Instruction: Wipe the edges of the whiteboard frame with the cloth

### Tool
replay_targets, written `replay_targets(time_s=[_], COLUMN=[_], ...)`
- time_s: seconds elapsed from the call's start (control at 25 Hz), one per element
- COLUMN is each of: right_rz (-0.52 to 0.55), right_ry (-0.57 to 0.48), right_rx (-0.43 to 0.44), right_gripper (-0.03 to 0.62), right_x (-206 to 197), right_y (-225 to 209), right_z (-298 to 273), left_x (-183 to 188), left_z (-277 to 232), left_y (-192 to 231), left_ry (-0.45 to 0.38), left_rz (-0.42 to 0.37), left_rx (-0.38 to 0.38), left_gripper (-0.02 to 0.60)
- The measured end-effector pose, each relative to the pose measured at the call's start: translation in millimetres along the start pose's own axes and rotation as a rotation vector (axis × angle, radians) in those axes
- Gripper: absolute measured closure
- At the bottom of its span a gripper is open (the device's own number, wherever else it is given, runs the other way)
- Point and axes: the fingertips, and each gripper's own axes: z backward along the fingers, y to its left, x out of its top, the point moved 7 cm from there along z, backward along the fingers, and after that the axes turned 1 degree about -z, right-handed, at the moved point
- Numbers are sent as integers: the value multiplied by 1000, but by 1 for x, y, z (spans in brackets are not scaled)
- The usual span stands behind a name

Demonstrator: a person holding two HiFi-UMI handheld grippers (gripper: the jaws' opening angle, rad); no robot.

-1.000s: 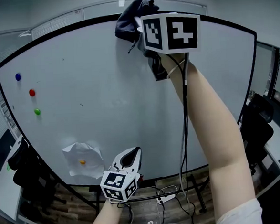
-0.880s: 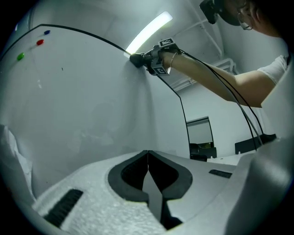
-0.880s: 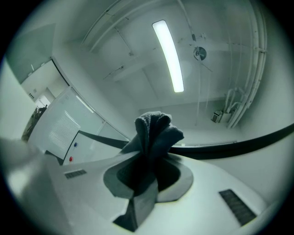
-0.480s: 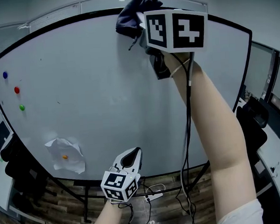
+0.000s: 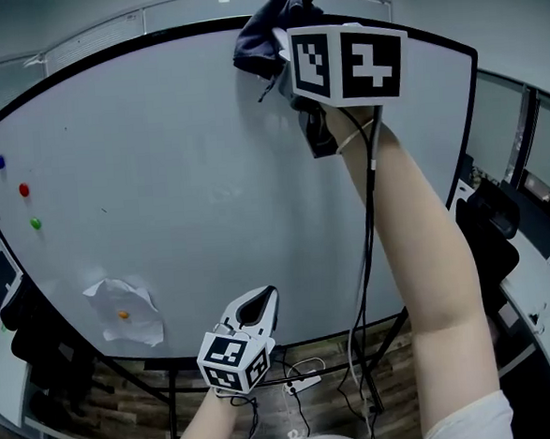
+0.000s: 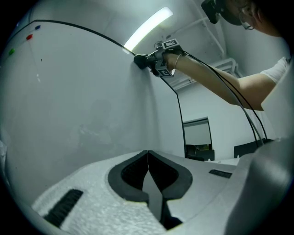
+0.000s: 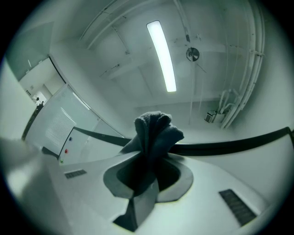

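A large whiteboard with a thin black frame fills the head view. My right gripper is raised to the top edge, shut on a dark grey cloth that bunches over the frame. In the right gripper view the cloth sticks up between the jaws against the black frame. My left gripper hangs low near the board's bottom edge, shut and holding nothing; in the left gripper view its tips meet, and the right gripper with the cloth shows at the top frame.
Blue, red and green magnets sit at the board's left. An orange magnet pins a crumpled paper at lower left. Black chairs stand right; cables lie on the wood floor under the stand.
The view has shifted right along the board: magnets and paper slid left in the picture. The right gripper stays at the top frame with the cloth; the left gripper has not moved.
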Motion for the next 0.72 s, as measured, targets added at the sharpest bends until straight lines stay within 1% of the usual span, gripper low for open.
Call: replay_targets(time_s=[0.16, 0.32, 0.4, 0.48, 0.6, 0.72], right_rz=[-19, -10, -5, -5, 0, 16], right_ry=[0, 8, 9, 4, -2, 8], right_rx=[-18, -32, -32, -29, -23, -24], right_gripper=[536, 536, 536, 536, 536, 536], right_x=[-3, -7, -7, -6, -5, -5], right_y=[-10, -12, -16, -35, -80, -108], right_z=[0, -4, -3, 5, 25, 37], left_x=[-2, -8, -3, 5, 10, 7], left_z=[-2, -7, -13, -29, -64, -92], left_y=[13, 17, 16, 3, -33, -60], left_ry=[5, 14, -2, -25, -45, -52], left_rz=[3, -13, -20, -26, -25, -16], left_rx=[-24, -92, -112, -108, -103, -130], left_gripper=[563, 563, 563, 563, 563, 563])
